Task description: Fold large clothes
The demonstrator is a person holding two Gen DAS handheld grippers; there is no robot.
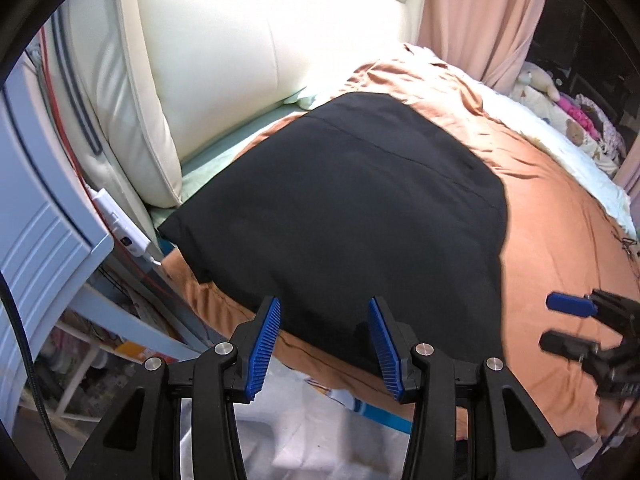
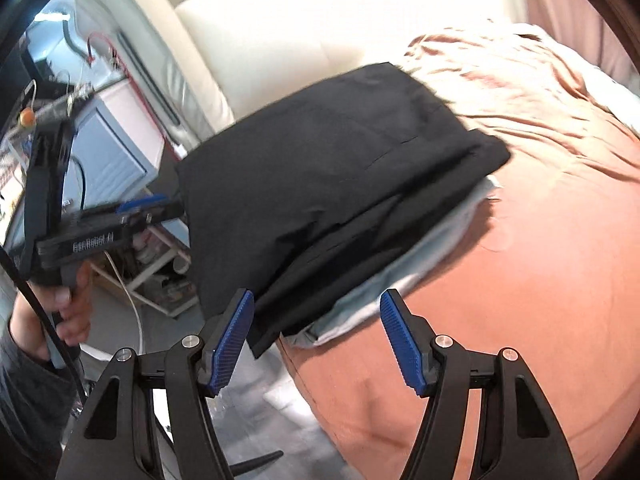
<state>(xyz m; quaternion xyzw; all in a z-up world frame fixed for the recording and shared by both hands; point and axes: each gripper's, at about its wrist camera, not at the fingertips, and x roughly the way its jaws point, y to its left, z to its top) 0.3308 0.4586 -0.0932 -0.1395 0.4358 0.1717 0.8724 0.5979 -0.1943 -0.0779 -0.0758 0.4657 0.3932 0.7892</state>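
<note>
Both the left gripper [image 1: 324,316] and right gripper [image 2: 316,314] hang spread, holding nothing, near the folded black garment [image 1: 344,192] on the bed [image 1: 560,240].

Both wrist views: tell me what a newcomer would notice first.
A folded black garment lies on the orange bedspread, near the bed's edge. A pale blue cloth peeks out beneath it. Both grippers, left and right, are open and empty before it.
</note>
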